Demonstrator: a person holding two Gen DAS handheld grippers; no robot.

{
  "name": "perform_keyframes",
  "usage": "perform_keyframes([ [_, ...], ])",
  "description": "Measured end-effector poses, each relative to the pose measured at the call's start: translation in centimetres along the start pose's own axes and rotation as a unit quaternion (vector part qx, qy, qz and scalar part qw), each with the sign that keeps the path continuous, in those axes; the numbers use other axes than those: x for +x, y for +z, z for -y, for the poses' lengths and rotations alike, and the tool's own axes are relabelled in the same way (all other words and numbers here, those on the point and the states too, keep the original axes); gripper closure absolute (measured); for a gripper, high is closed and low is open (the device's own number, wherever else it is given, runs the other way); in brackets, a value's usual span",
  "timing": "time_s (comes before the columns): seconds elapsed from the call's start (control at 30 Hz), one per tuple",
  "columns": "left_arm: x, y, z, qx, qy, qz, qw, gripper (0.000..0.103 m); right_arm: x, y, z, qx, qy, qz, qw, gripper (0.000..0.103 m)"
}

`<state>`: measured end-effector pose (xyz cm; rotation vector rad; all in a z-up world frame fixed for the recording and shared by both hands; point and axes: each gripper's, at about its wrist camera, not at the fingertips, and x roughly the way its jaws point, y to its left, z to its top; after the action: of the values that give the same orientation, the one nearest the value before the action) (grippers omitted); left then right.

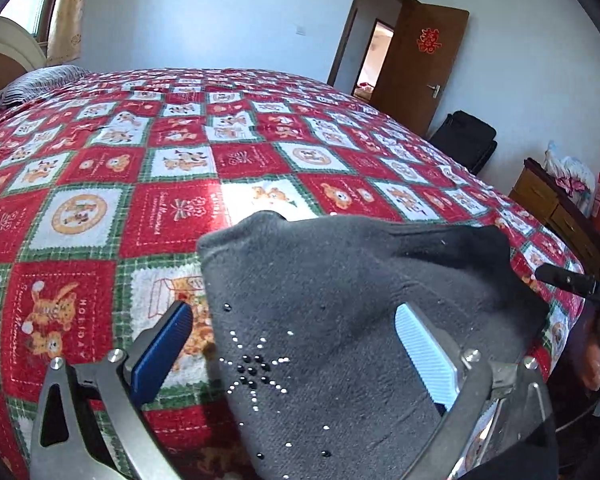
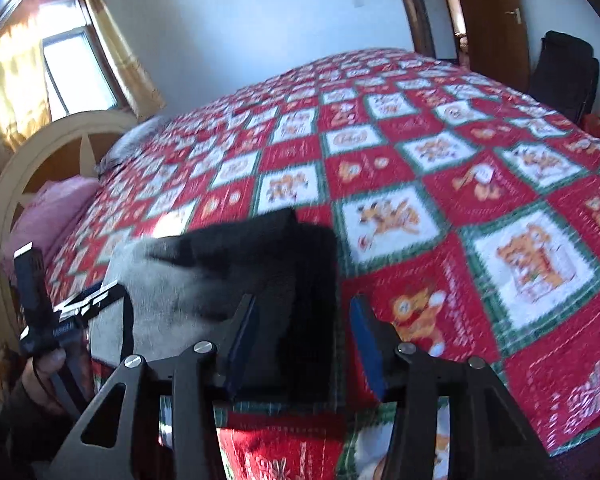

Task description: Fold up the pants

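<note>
The grey pants [image 1: 340,300] lie folded in a compact pile on the near edge of the bed, with a rhinestone star pattern [image 1: 256,368] on top. My left gripper [image 1: 296,344] is open, its jaws wide apart above the pile, one blue pad [image 1: 164,344] over the blanket. In the right wrist view the pants [image 2: 236,272] show grey with a dark folded part. My right gripper [image 2: 304,340] is open at the dark edge of the pile. The right gripper shows at the right in the left wrist view [image 1: 572,280], and the left gripper at the left in the right wrist view [image 2: 60,312].
The bed is covered by a red, white and green checked blanket [image 1: 140,184]. A headboard [image 2: 40,160] and pink pillow [image 2: 48,212] are at the far left. An open wooden door [image 1: 416,64], a black bag [image 1: 464,136] and a wooden dresser [image 1: 556,208] stand to the right.
</note>
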<state>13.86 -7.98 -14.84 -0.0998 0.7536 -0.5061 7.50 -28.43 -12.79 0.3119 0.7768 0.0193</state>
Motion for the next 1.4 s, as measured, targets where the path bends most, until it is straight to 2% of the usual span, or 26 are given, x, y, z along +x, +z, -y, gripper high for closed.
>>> perform_keyframes([
  [0.1, -0.4, 0.1, -0.2, -0.002, 0.005, 0.007, 1.0000, 0.000, 1.0, 1.5, -1.1, -0.012, 0.001, 0.016, 1.000, 0.054],
  [0.23, -0.7, 0.3, -0.2, 0.008, 0.021, 0.015, 0.9996, 0.000, 5.1, 3.0, -1.7, -0.012, -0.008, -0.023, 1.000, 0.054],
  [0.27, -0.7, 0.3, -0.4, 0.006, 0.021, 0.016, 0.9996, 0.000, 5.7, 3.1, -1.4, -0.004, -0.006, -0.030, 1.000, 0.060],
  [0.3, -0.8, 0.4, -0.5, 0.004, 0.021, 0.017, 0.9996, 0.000, 6.3, 3.1, -1.2, 0.001, 0.005, -0.041, 0.999, 0.073],
  [0.33, -0.9, 0.4, -0.6, 0.004, 0.022, 0.019, 0.9996, 0.000, 6.5, 2.9, -1.2, -0.001, 0.003, -0.045, 0.999, 0.082],
  [0.37, -1.0, 0.5, -0.7, 0.004, 0.023, 0.020, 0.9995, 0.000, 6.1, 2.7, -1.2, -0.007, -0.004, -0.036, 0.999, 0.089],
  [0.47, -1.0, 0.5, -0.6, 0.007, 0.029, 0.024, 0.9992, 0.000, 4.7, 2.6, -1.1, -0.012, -0.017, -0.014, 1.000, 0.095],
  [0.67, 0.1, 0.7, 0.2, 0.031, 0.055, 0.008, 0.9980, 0.000, 6.4, 2.2, 0.7, 0.004, -0.024, -0.025, 0.999, 0.095],
  [0.73, -0.5, 1.1, 0.5, 0.037, 0.057, 0.018, 0.9975, 0.000, 5.6, 2.5, 0.4, -0.001, -0.023, -0.017, 1.000, 0.093],
  [0.77, -0.8, 1.5, 0.9, 0.043, 0.057, 0.024, 0.9972, 0.000, 5.2, 2.6, 0.1, -0.002, -0.029, -0.011, 1.000, 0.081],
  [0.83, -1.1, 2.1, 1.7, 0.055, 0.055, 0.031, 0.9965, 0.000, 3.5, 3.1, -1.0, -0.010, -0.063, 0.024, 0.998, 0.065],
  [0.87, -1.1, 2.6, 2.2, 0.061, 0.052, 0.032, 0.9963, 0.000, 2.6, 3.3, -2.1, -0.023, -0.054, 0.047, 0.997, 0.063],
  [0.93, -0.7, 3.2, 2.9, 0.067, 0.054, 0.027, 0.9959, 0.000, 1.8, 3.5, -4.0, -0.050, -0.024, 0.064, 0.996, 0.063],
  [0.97, -0.4, 3.5, 3.3, 0.068, 0.055, 0.025, 0.9958, 0.000, 1.7, 3.4, -5.3, -0.068, 0.008, 0.064, 0.996, 0.062],
  [1.07, 0.7, 3.8, 4.1, 0.077, 0.065, 0.017, 0.9948, 0.000, 3.6, 3.1, -7.7, -0.090, 0.105, 0.021, 0.990, 0.057],
  [1.1, 1.4, 3.8, 4.3, 0.082, 0.067, 0.008, 0.9944, 0.000, 4.8, 2.9, -8.2, -0.091, 0.124, 0.008, 0.988, 0.057],
  [1.17, 2.9, 3.6, 4.2, 0.089, 0.084, -0.017, 0.9923, 0.000, 7.5, 2.8, -8.3, -0.086, 0.109, -0.029, 0.990, 0.057],
  [1.23, 4.0, 3.2, 3.7, 0.084, 0.092, -0.035, 0.9916, 0.000, 10.2, 2.9, -6.7, -0.048, 0.075, -0.061, 0.994, 0.057],
  [1.3, 3.9, 3.0, 3.4, 0.075, 0.083, -0.029, 0.9933, 0.000, 11.0, 3.2, -5.6, -0.028, 0.096, -0.058, 0.993, 0.058],
  [1.4, 3.5, 2.7, 3.7, 0.076, 0.084, -0.025, 0.9933, 0.000, 10.5, 3.4, -5.3, -0.022, 0.102, -0.062, 0.993, 0.058],
])
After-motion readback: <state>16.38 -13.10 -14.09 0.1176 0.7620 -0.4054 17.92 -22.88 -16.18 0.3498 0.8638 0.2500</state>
